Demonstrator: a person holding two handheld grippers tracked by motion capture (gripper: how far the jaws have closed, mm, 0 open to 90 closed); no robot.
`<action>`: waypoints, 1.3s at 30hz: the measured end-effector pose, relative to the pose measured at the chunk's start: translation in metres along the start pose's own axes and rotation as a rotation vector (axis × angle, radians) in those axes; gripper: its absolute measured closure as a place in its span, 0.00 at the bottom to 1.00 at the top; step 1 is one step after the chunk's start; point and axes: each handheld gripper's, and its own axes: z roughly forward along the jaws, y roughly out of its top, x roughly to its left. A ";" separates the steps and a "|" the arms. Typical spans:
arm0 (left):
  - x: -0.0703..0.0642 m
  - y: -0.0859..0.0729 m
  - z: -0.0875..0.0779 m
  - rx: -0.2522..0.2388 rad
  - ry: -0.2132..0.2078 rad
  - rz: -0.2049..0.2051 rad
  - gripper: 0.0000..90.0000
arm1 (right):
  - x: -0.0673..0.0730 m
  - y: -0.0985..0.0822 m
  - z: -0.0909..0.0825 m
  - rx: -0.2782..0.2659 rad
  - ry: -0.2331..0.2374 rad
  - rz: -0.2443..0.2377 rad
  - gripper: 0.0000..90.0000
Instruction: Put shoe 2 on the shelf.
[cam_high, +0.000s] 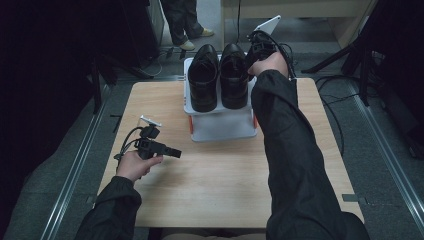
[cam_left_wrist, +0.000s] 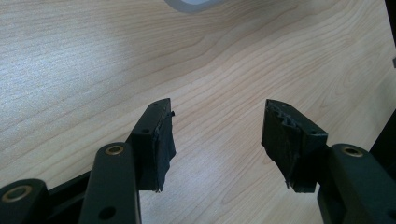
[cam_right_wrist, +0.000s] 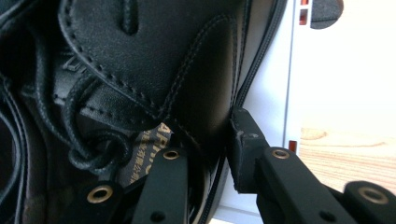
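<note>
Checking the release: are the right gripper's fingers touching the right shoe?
Cannot tell: in the right gripper view the fingers straddle the right shoe wall; no gap or contact shows plainly.

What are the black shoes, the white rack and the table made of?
The shoes look like smooth, faintly shiny black leather, with stitched seams in the right gripper view; it may be imitation. The rack seems matte white plastic, though painted metal is possible. The table shows pale wood grain, perhaps a laminate.

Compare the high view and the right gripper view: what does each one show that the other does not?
High view alone: the left gripper over the table, and the left shoe. Right gripper view alone: the right shoe's laces and inner label, one jaw inside, one outside. Both: the right shoe on the white rack.
</note>
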 end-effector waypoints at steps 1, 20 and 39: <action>0.000 0.000 0.000 0.000 0.000 0.000 0.48 | 0.000 0.000 0.000 0.000 0.000 0.000 0.88; -0.001 0.000 0.002 0.017 0.012 0.009 0.47 | -0.001 -0.004 0.002 0.007 0.037 -0.061 0.74; 0.000 0.000 0.001 0.008 0.032 0.004 0.47 | -0.012 -0.018 -0.044 -0.023 0.135 -0.093 0.67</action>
